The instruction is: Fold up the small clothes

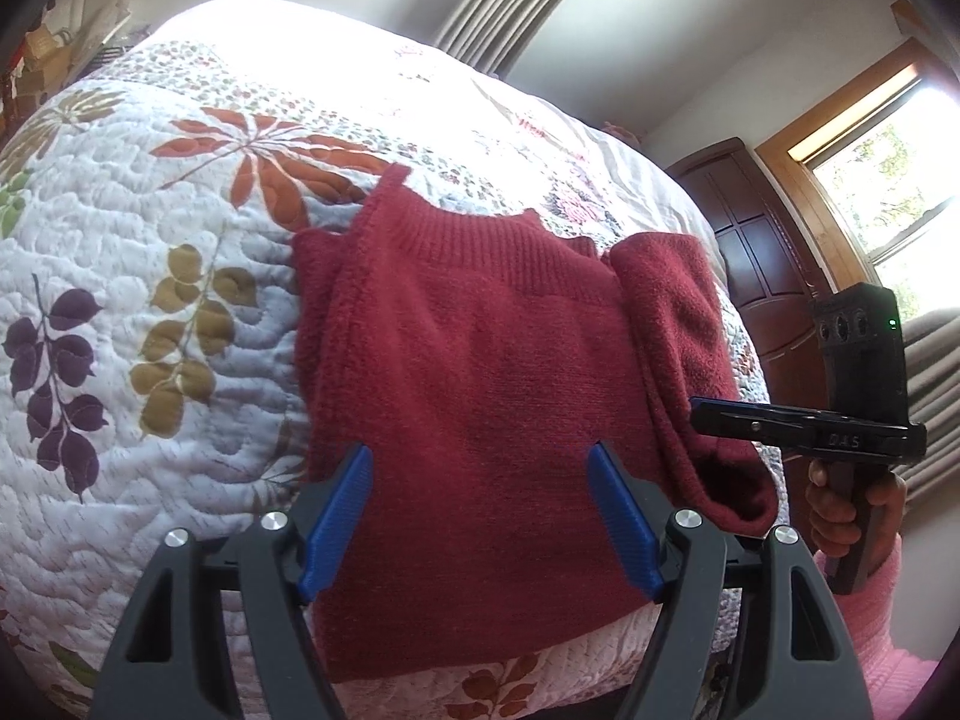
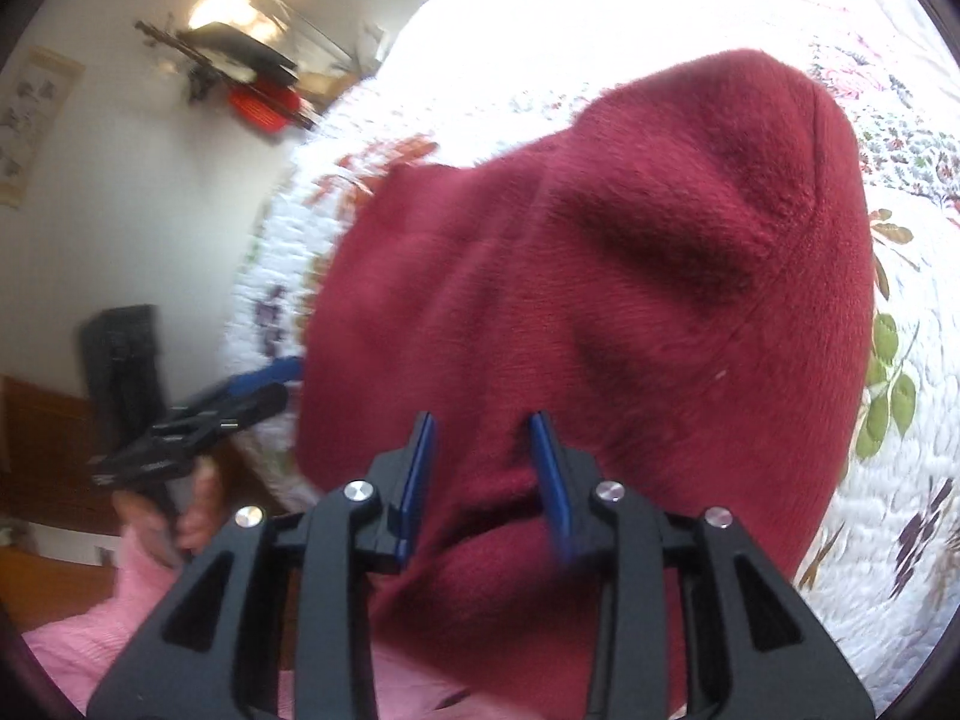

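Dark red knitted sweater [image 1: 480, 372] is spread on a bed covered by a white quilted bedspread with leaf prints [image 1: 150, 300], lying close to the bed's near edge, collar turned toward the far side. One sleeve [image 1: 678, 324] is seen doubled along the garment's right side, apparently so that the body forms a narrower rectangle before further folds.

Left gripper [image 1: 480, 516] is held over the sweater's lower part with its blue-padded fingers [image 1: 336, 516] spread wide apart and nothing between them; it seems to be kept ready to pin or take the hem.

Right gripper [image 2: 486, 480] is seen in its own view with a ridge of the red knit gathered between its narrowly set fingers; whether the cloth is actually pinched cannot be told, since a gap remains and the frame is blurred. The fabric is humped up in front of it, which suggests the side is being lifted for folding inward. A pink sleeve [image 2: 90, 618] is visible behind the handles.
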A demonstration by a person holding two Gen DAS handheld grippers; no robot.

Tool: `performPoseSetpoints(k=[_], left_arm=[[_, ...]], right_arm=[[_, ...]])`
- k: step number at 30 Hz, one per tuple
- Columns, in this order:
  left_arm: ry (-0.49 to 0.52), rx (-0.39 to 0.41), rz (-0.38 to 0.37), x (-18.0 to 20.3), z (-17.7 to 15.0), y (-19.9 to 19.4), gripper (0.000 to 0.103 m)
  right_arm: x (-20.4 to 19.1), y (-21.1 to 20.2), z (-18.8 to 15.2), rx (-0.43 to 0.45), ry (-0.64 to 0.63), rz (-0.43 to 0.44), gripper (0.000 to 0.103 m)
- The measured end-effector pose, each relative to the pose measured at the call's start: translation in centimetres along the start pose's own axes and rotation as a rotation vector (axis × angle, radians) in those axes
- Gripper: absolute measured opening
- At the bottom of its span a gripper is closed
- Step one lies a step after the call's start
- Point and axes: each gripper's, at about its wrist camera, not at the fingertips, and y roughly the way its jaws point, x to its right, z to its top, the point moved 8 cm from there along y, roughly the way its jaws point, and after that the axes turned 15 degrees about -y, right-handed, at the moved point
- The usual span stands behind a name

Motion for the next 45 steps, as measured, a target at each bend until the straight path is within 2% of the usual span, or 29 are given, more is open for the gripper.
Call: performPoseSetpoints(k=[3,6,10,13,16,21,26,30,32,34,39,45], left_arm=[[0.002,-0.020,-0.034,1.6,-0.1,0.5,0.076],[-0.001,-0.054,-0.086,3.8,-0.3,1.3,0.078],[-0.012,-0.120,-0.165,7.2,-0.5,3.4,0.078],[-0.036,-0.170,-0.214,9.7,-0.5,5.5,0.078],[-0.074,-0.222,-0.244,11.5,-0.4,7.7,0.078],[-0.091,-0.262,-0.203,12.9,-0.7,11.0,0.078],[-0.094,-0.285,-0.193,14.0,-1.2,12.8,0.078],[-0.087,-0.306,-0.210,15.7,-1.7,13.7,0.077],[-0.079,-0.308,-0.200,16.2,-1.8,14.3,0.073],[-0.084,-0.316,-0.184,16.4,-2.0,15.0,0.053],[-0.115,-0.297,-0.193,16.6,-2.2,15.2,0.020],[-0.082,-0.230,-0.227,17.2,-2.0,13.5,0.016]], right_arm=[[-0.5,-2.8,-0.5,0.047,0.006,0.045,0.036],[1.4,-5.5,-1.4,0.077,0.032,-0.041,0.036],[4.6,-7.9,-3.4,0.120,0.118,-0.054,0.037],[7.2,-8.8,-5.4,0.126,0.181,-0.101,0.038],[9.1,-8.9,-7.5,0.123,0.233,-0.100,0.038],[12.5,-9.0,-10.5,0.081,0.280,-0.176,0.038],[14.1,-8.6,-12.3,0.063,0.318,-0.158,0.038],[14.1,-8.0,-12.3,0.062,0.321,-0.142,0.038],[14.1,-7.9,-12.1,0.064,0.320,-0.139,0.038],[14.1,-7.8,-11.9,0.066,0.319,-0.134,0.038],[15.0,-8.0,-12.2,0.062,0.324,-0.139,0.040],[15.5,-7.7,-12.8,0.050,0.340,-0.135,0.040]])
